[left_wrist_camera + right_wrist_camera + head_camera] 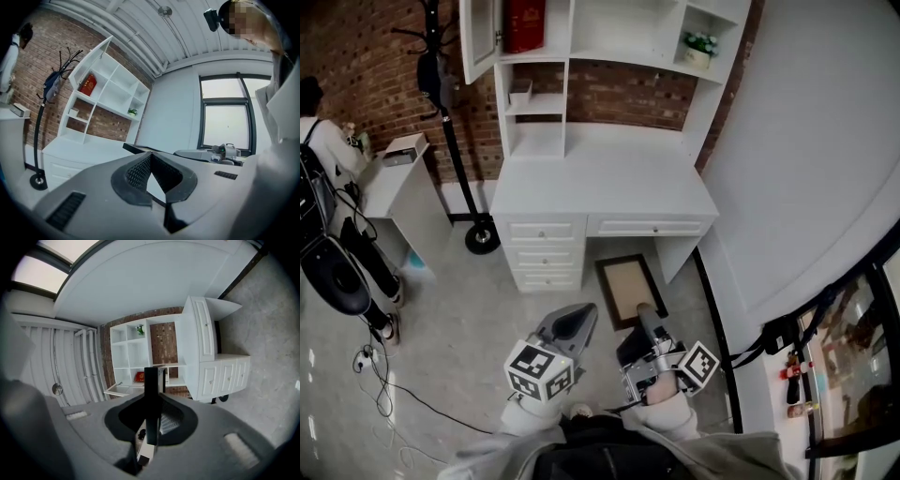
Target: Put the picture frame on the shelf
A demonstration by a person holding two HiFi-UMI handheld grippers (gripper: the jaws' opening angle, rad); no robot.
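Jaws of the right gripper (152, 401) pinch the edge of the dark picture frame with a tan middle (629, 284), in front of the white wooden desk with shelves (609, 178). The left gripper (151, 157) is closed and empty.

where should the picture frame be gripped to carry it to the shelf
On its dark border, across the thin thickness, not on the tan centre panel. The picture frame is a flat slab held roughly level, so the jaws should come in edge-on from the near short side, as the right gripper clamps it. The left long edge looks free for the left gripper, probably steadier.
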